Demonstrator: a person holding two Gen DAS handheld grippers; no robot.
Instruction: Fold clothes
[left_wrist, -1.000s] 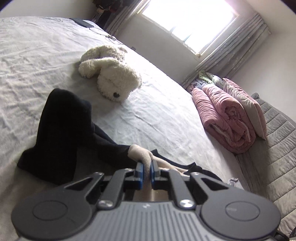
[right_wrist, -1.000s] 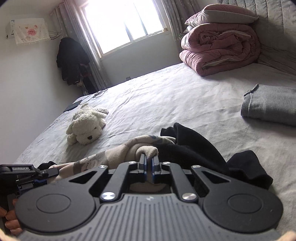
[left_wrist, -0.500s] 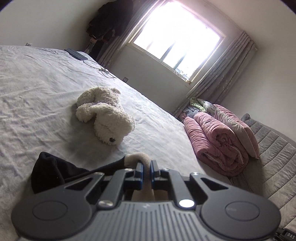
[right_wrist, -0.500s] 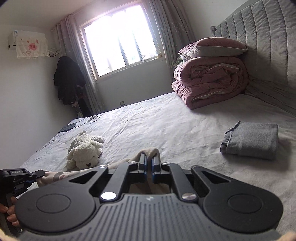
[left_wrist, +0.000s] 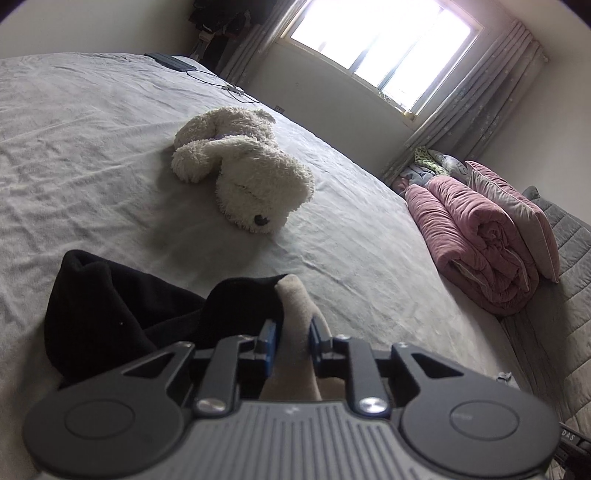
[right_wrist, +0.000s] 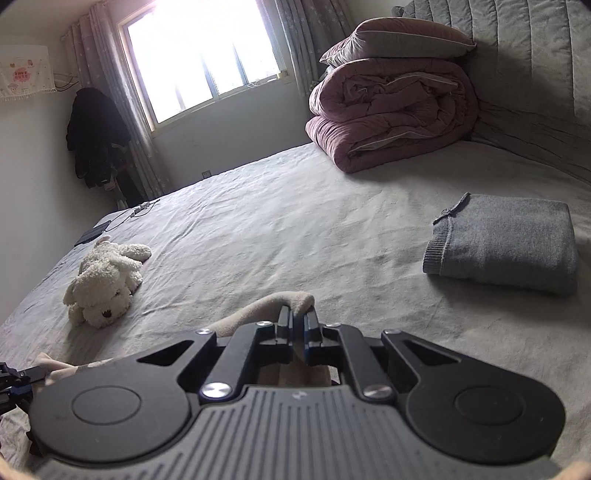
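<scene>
- A fold of beige cloth is pinched between the blue-padded fingers of the left gripper (left_wrist: 292, 341), which are pressed onto it from both sides.
- That beige strip belongs to a black garment (left_wrist: 122, 317), whose dark body is bunched on the grey bed sheet (left_wrist: 74, 147) just left of and below the left gripper.
- The beige edge (right_wrist: 266, 306) of the same garment is seen from the right wrist, stretched leftwards from the right gripper (right_wrist: 297, 332) towards the lower left corner of that view.
- The fingers of the right gripper are closed together on the beige edge, with a small tuft of cloth folded over their tips.
- The held edge is raised above the sheet in the right wrist view; the black part of the garment is hidden there behind the gripper body.
- A white plush dog (left_wrist: 240, 173) is laid on its side on the sheet, beyond the garment and well apart from it.
- A folded grey sweater (right_wrist: 506, 243) is placed flat on the bed to the right, apart from the right gripper.
- A rolled pink quilt (right_wrist: 391, 110) is stacked by the padded headboard, with a pillow (right_wrist: 399, 37) on top.
- A bright window (right_wrist: 207, 55) with curtains is set in the far wall.
</scene>
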